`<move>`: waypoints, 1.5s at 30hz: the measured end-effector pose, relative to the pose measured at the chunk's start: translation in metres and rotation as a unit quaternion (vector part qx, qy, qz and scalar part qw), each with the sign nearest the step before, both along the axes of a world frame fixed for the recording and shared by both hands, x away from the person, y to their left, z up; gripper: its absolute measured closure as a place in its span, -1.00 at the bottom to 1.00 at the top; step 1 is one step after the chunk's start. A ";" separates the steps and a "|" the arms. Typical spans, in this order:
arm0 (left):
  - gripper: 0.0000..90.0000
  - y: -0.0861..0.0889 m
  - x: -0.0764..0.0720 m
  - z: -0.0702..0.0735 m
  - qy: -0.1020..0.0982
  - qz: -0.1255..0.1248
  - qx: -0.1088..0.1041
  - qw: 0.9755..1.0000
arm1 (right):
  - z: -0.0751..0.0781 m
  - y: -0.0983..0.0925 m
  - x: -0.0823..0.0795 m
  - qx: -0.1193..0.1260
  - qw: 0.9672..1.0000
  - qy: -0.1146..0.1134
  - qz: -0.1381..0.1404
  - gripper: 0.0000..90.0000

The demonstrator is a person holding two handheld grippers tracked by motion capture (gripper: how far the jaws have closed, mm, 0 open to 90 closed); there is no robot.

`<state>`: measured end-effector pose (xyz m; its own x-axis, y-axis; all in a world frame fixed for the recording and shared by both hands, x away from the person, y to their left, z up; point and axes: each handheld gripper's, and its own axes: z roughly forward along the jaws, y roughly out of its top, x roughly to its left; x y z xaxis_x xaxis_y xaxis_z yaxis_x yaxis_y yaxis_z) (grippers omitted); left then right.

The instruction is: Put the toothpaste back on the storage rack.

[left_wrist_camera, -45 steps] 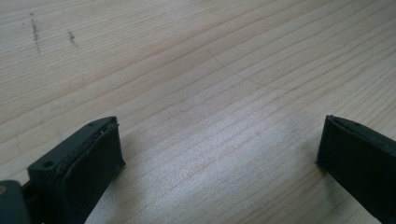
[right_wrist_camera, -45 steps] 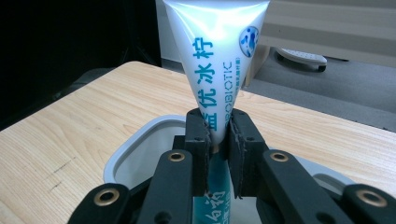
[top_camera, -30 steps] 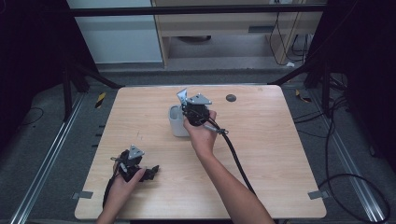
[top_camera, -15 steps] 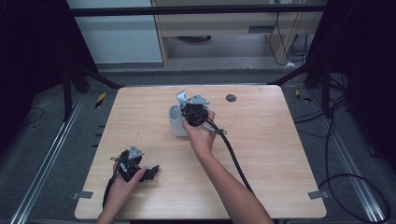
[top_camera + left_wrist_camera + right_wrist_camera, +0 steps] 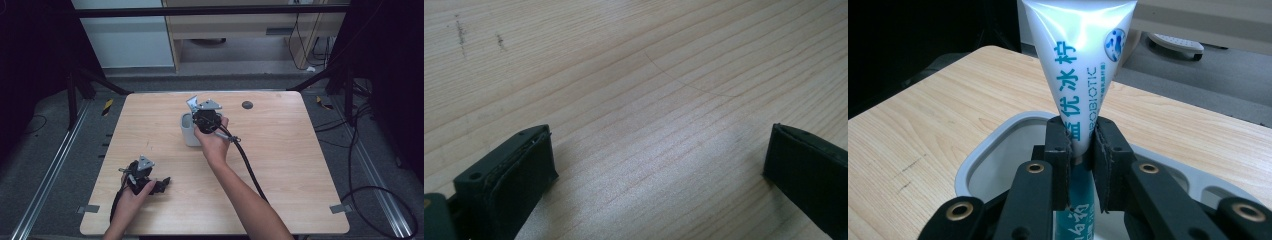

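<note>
We have a white tube [image 5: 1079, 75] with teal lettering clamped between the fingers [image 5: 1057, 150] of our right gripper [image 5: 1080, 160]. The pads press on its narrow lower part from both sides, and it stands upright with its broad flat end uppermost. Its teal lower end hangs down inside a pale grey cup holder [image 5: 983, 155], a rounded-square holder that stands on the desk [image 5: 923, 125]. Whether the tube's end touches the bottom of the holder we cannot tell.

In the high view our right gripper [image 5: 206, 119] sits above the holder [image 5: 188, 134] near the far middle of the desk [image 5: 300, 170], with our right hand [image 5: 214, 142] wrapped round it and its cable [image 5: 247, 165] trailing back toward us.

Our left gripper [image 5: 145, 181] lies well apart from all this, near the front left corner, under our left hand [image 5: 131, 192]. In the left gripper view its fingers [image 5: 521, 172] stand wide apart with bare wood between them, holding nothing.

A small dark round mark [image 5: 246, 105] sits on the far side of the desk.
</note>
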<state>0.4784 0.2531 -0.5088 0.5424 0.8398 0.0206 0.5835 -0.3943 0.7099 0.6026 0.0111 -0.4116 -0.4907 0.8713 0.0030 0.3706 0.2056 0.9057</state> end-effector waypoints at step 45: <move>-1.00 0.000 0.000 0.000 0.000 0.000 0.000 1.000 | 0.018 -0.010 -0.003 -0.006 1.000 -0.002 0.012 0.49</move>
